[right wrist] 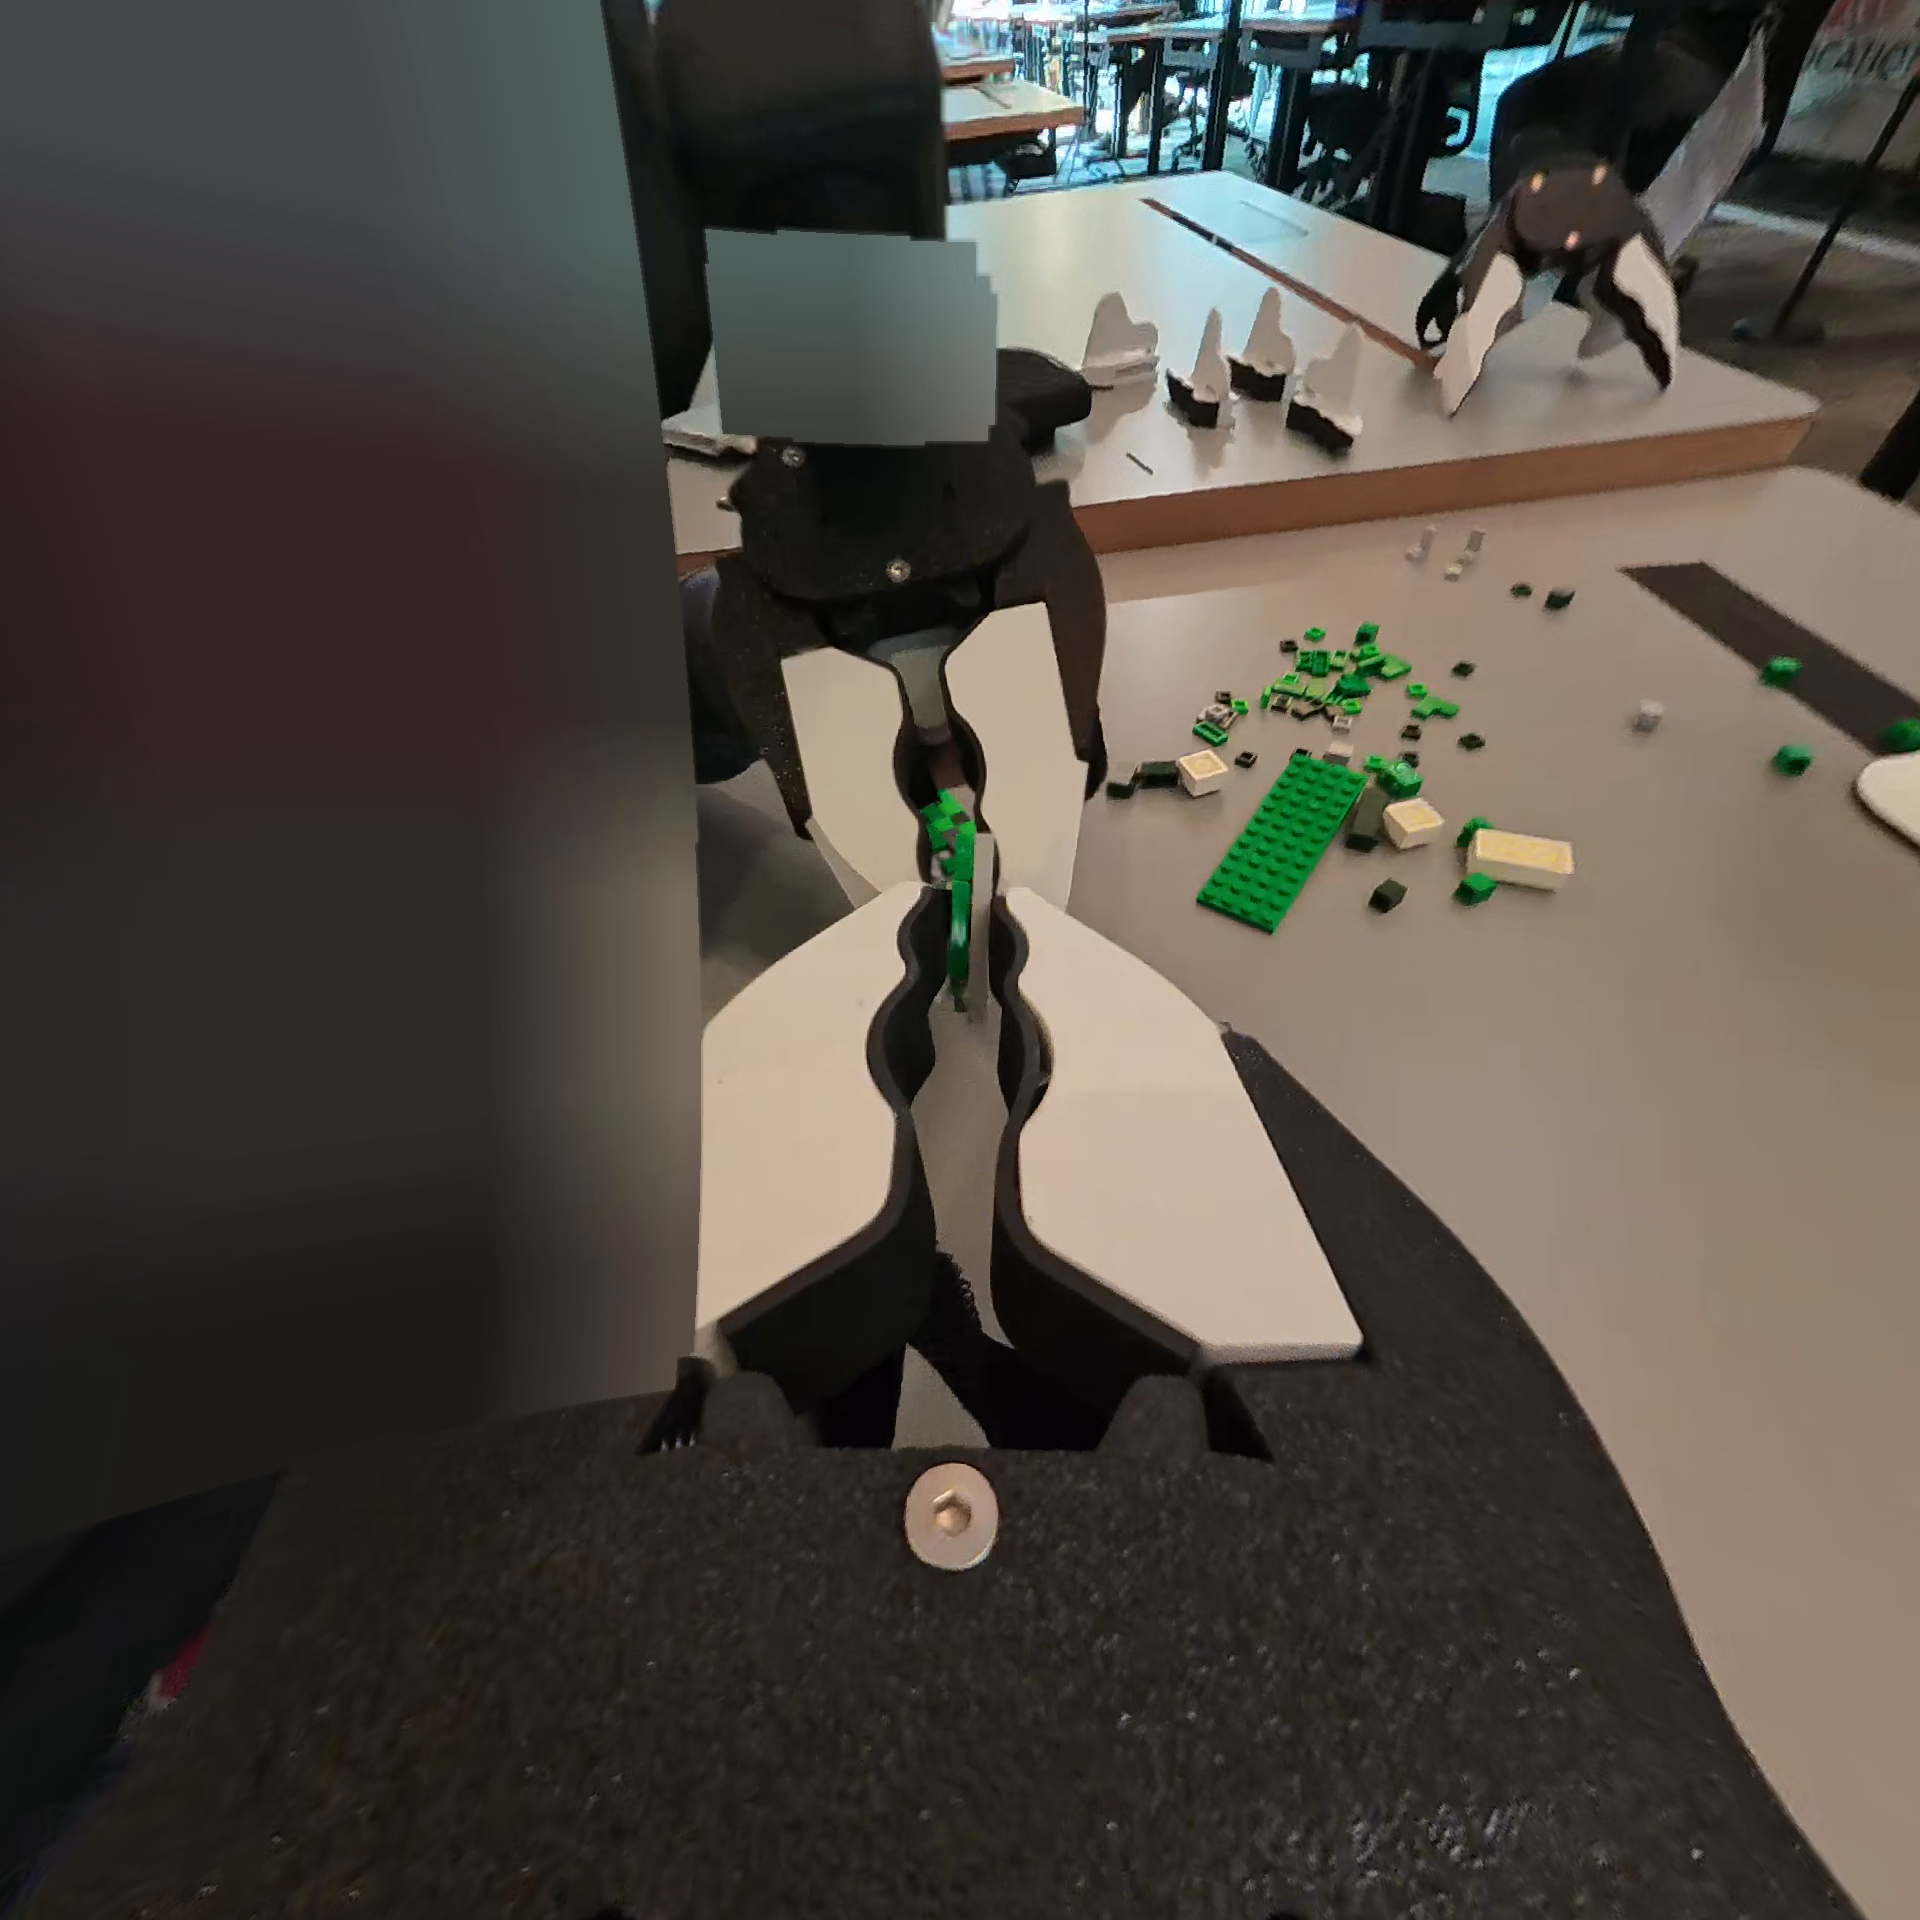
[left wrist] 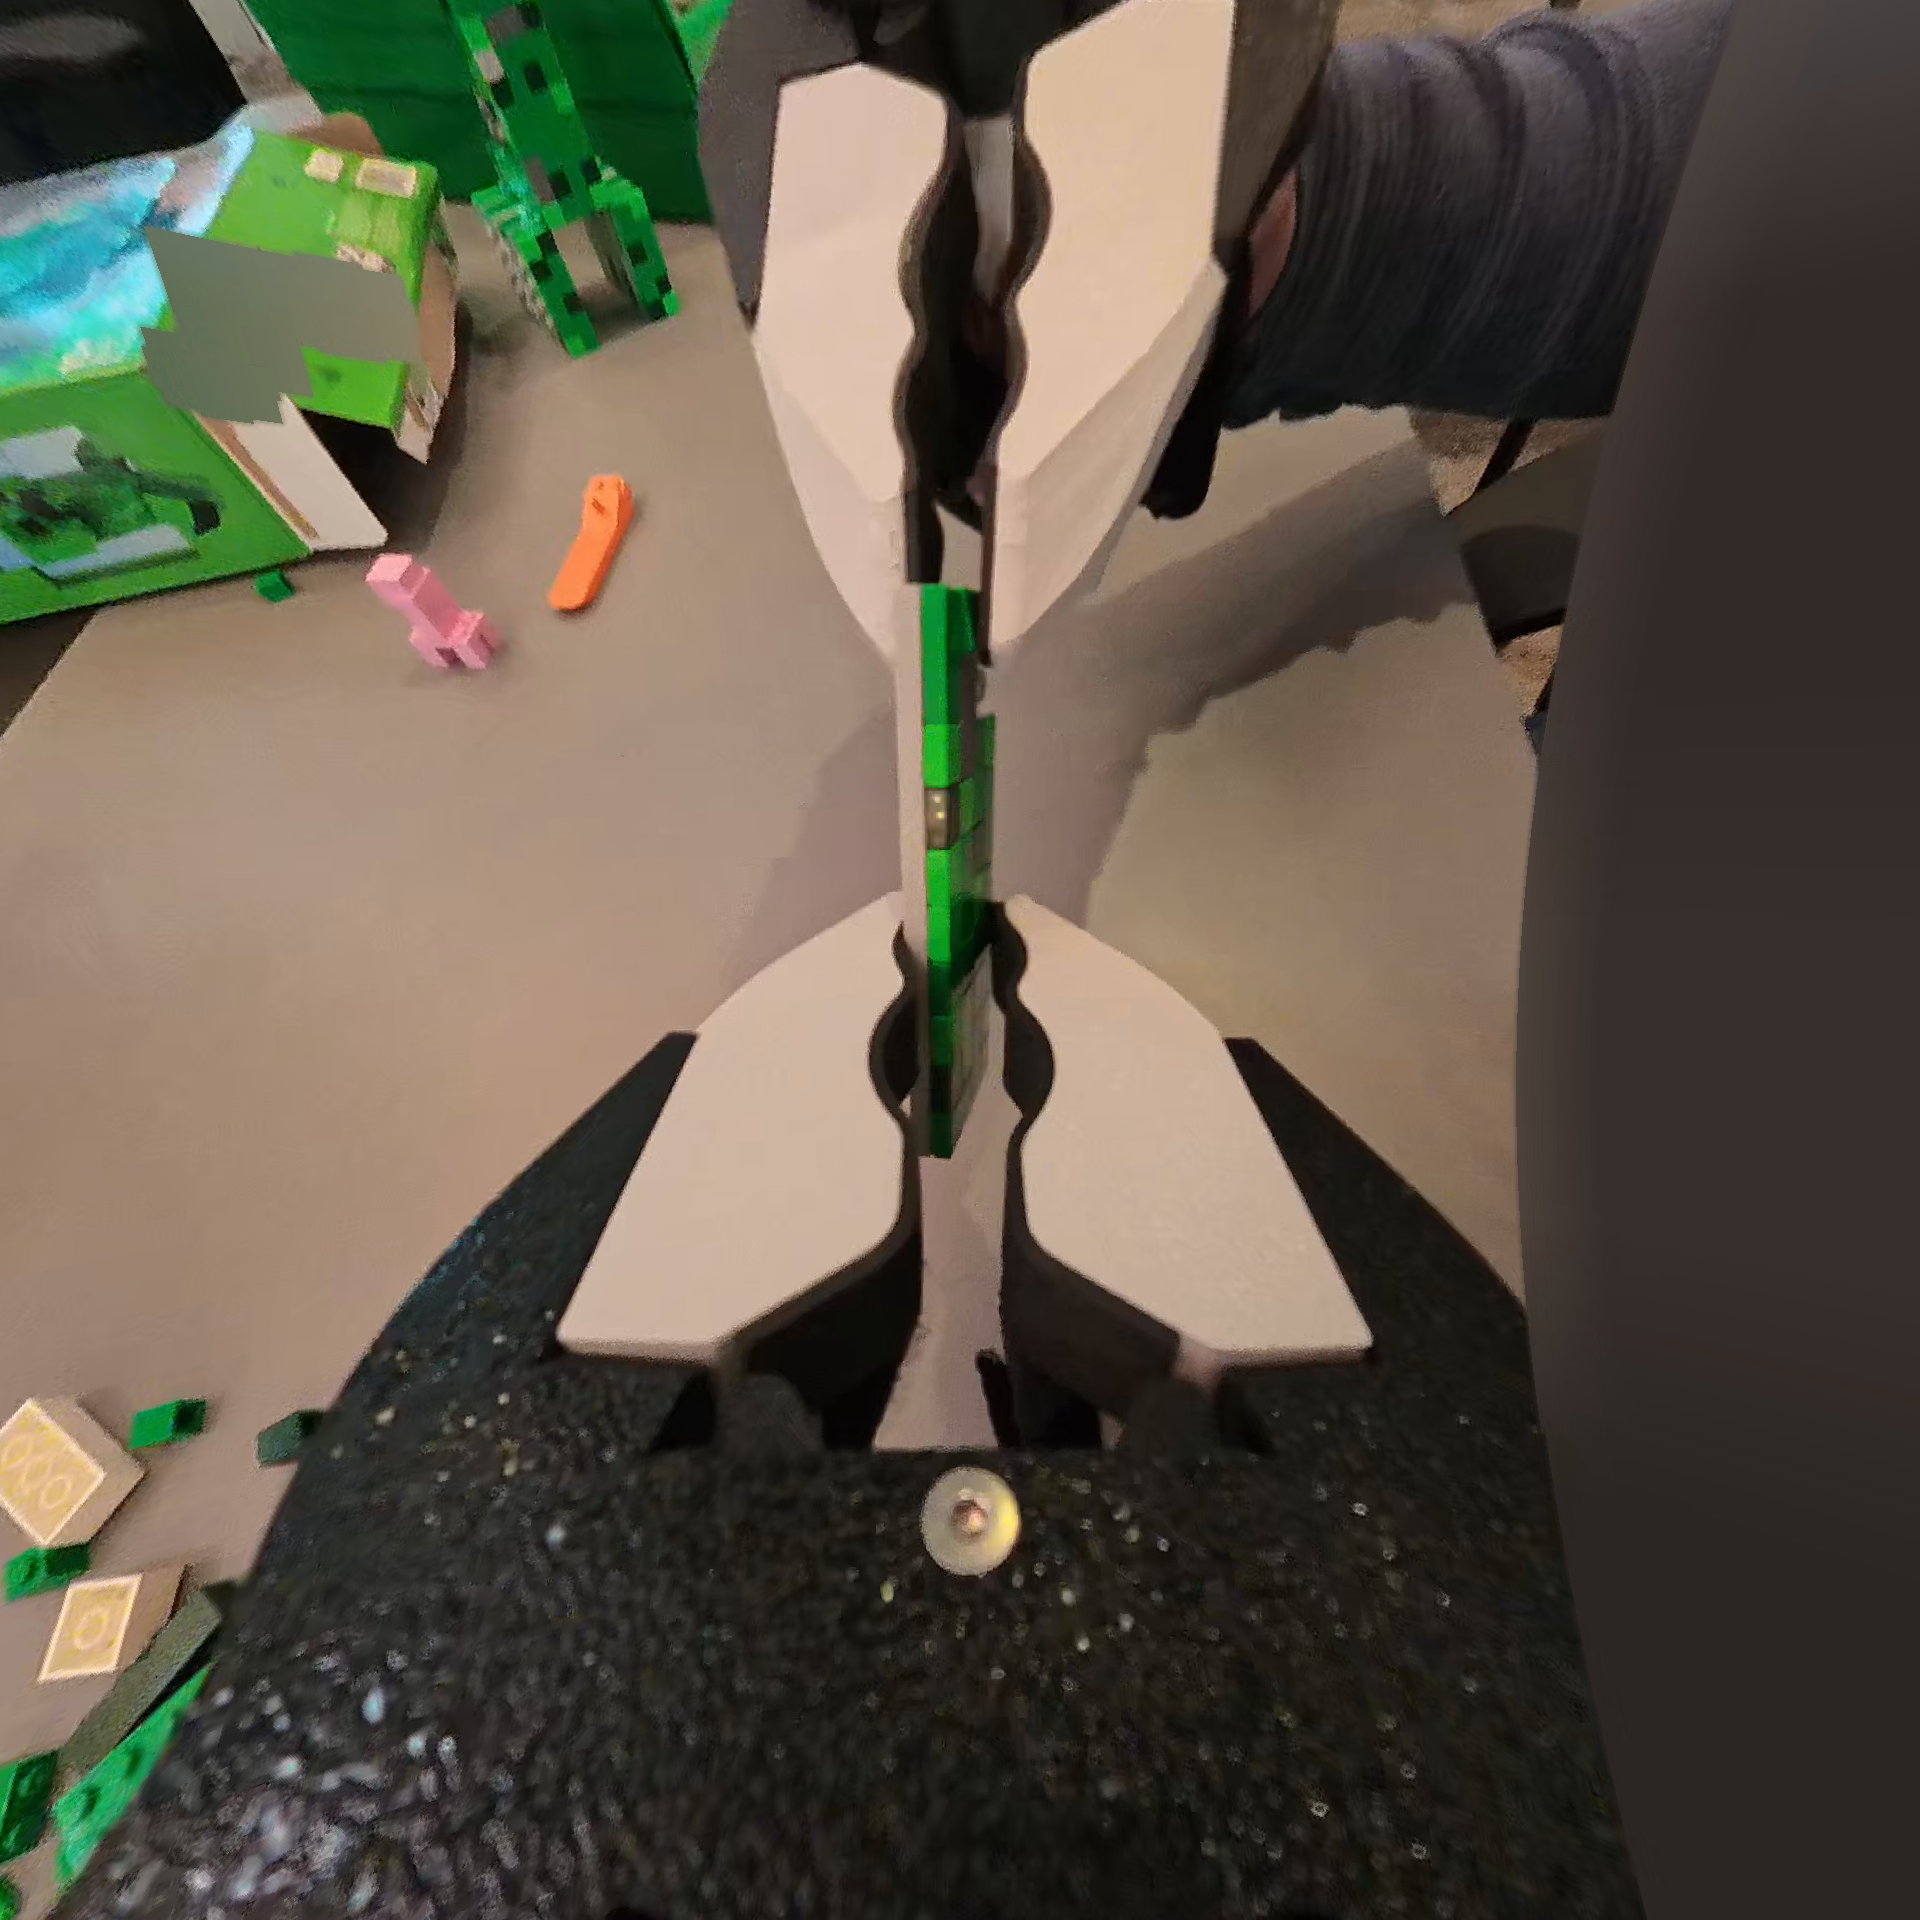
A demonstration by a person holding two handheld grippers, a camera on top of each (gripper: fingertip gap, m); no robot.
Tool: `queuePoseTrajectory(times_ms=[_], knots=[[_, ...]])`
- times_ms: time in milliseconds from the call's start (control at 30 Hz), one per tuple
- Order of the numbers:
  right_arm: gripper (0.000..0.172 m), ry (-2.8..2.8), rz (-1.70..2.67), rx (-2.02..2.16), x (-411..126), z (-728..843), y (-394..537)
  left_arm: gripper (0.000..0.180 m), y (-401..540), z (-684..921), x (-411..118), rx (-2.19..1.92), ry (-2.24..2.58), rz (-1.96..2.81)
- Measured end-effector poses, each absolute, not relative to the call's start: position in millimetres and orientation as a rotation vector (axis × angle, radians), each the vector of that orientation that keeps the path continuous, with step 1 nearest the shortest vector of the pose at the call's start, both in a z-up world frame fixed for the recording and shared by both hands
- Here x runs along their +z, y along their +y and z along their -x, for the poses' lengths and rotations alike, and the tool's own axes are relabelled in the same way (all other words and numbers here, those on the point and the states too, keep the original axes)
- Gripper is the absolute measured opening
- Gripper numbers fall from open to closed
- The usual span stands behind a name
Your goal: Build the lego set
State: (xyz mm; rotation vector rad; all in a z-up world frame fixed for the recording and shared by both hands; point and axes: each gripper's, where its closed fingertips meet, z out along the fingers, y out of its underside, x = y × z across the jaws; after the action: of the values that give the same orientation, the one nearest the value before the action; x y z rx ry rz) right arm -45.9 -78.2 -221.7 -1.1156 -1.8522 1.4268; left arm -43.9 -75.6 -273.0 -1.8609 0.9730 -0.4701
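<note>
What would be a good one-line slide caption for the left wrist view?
Two facing grippers, left gripper and right gripper, clamp a thin green brick panel above a grey table.

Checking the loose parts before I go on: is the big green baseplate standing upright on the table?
No, the green baseplate lies flat on the grey table among loose bricks.

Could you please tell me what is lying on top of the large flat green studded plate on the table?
The large flat green studded plate shows only bare studs; small loose bricks sit around its edges. Its underside is hidden.
</note>
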Motion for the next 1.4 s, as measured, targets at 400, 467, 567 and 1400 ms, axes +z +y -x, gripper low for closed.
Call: queuePoseTrajectory(times_ms=[400,467,567,1400], knots=[[0.006,-1.749,1.179,1.389,-210.5,56.5,-68.6,0.018,-67.5,49.2,-259.7,-0.484,0.881,1.782],[0.006,-1.52,1.336,1.507,-205.2,65.9,-46.4,0.058,-53.9,65.5,-255.2,-0.263,0.839,1.763],[0.006,-1.312,1.481,1.741,-205.1,72.3,-32.4,0.067,-39.5,86.3,-257.3,0.152,0.868,1.726],[0.046,-0.994,1.385,1.086,-257.8,51.9,73.8,0.054,-27.3,112.2,-347.7,-0.164,0.779,2.545]])
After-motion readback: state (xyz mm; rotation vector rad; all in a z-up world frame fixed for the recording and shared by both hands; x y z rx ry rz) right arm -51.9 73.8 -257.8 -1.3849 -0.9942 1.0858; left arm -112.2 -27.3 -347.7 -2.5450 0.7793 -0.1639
